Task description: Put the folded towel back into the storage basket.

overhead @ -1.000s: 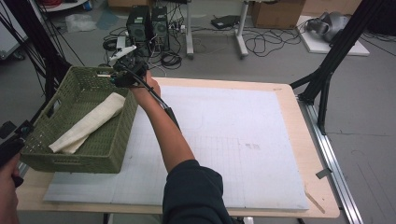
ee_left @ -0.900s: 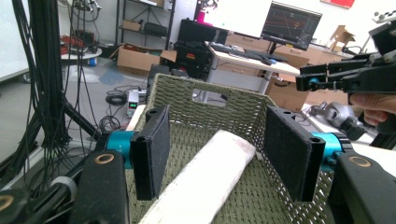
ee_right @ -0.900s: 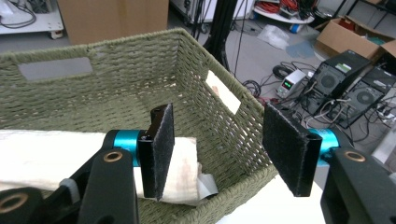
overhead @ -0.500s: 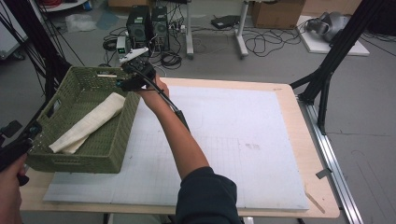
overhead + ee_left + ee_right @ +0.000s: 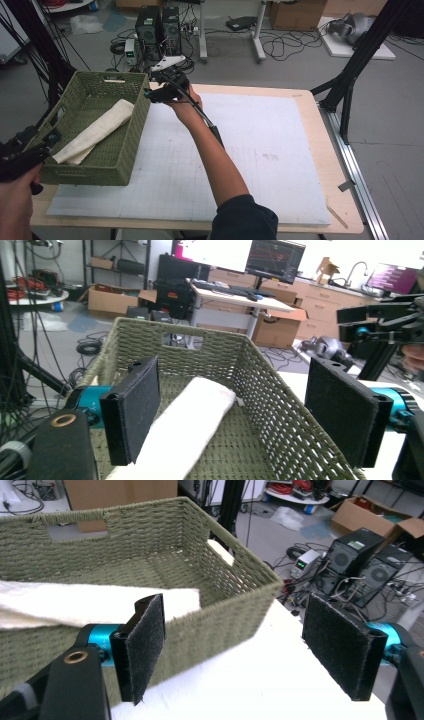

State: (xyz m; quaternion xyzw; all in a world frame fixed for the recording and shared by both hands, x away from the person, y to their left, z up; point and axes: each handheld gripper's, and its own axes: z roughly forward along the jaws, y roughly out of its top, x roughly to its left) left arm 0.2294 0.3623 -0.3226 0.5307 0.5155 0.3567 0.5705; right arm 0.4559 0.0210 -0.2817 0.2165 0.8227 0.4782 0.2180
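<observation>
A green woven basket [image 5: 125, 150] stands on the left of the white mat [image 5: 250, 150], with a rolled cream towel [image 5: 95, 132] lying inside. My right gripper [image 5: 149, 93] hovers just off the basket's far right corner, open. Its jaws have just been opening, with nothing pressed between them. In the right gripper view that corner of the basket [image 5: 210, 625] and the towel [image 5: 75, 605] lie beyond the spread pads of the gripper [image 5: 240, 650]. My left gripper [image 5: 50, 140] is at the basket's near left end. It is open and has just been opening, looking along the towel [image 5: 190, 420].
The mat covers a wooden table [image 5: 330, 150]. Computer towers [image 5: 157, 27] and loose cables lie on the floor beyond the far edge. A black frame leg [image 5: 350, 85] rises at the table's right side. The mat right of the basket is bare.
My right gripper has come away from the basket's far right corner and slid to the right. My left gripper has shifted slightly at the near left end. The basket has shifted slightly to the right.
</observation>
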